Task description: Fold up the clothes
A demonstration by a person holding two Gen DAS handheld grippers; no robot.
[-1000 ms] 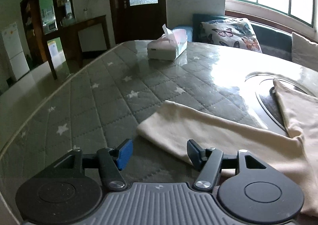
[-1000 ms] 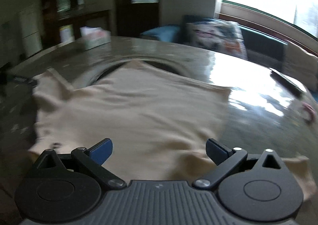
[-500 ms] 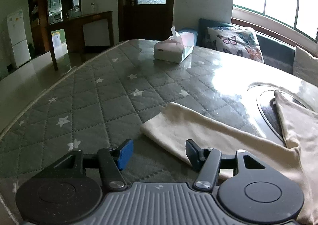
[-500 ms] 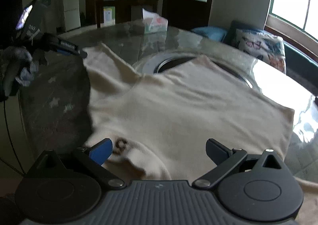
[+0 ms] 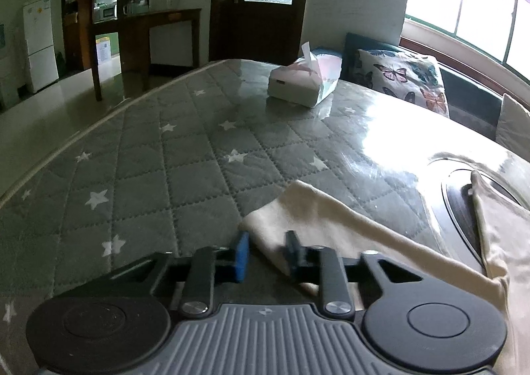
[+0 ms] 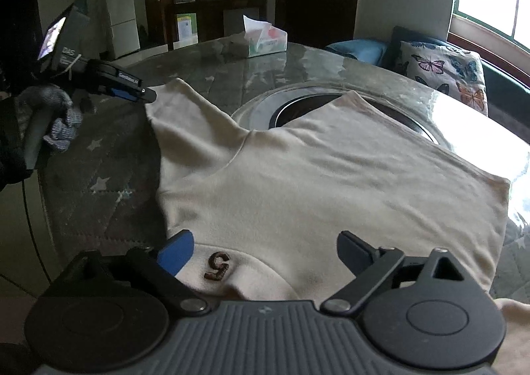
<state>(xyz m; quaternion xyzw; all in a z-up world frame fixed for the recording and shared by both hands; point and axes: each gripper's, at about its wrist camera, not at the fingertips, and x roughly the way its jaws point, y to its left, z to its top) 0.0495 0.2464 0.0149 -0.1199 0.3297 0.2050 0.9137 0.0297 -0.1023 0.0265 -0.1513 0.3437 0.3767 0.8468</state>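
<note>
- On the worktop [image 5: 185, 149], a cream shirt [image 6: 314, 183] lies spread flat, ready for folding;
- left gripper [image 5: 265, 254] fingers narrow around its sleeve tip;
- right gripper [image 6: 265, 249] fingers wide over its collar.

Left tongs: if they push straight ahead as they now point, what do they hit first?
The cream sleeve: its end already lies between the left tongs. Beyond it, bare star-patterned table cover; the tissue box looks far off.

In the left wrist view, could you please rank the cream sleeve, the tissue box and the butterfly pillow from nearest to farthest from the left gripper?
From the left gripper:
1. Cream sleeve, at the fingertips.
2. Tissue box, mid-table, ahead.
3. Butterfly pillow, beyond the table, far right.
</note>
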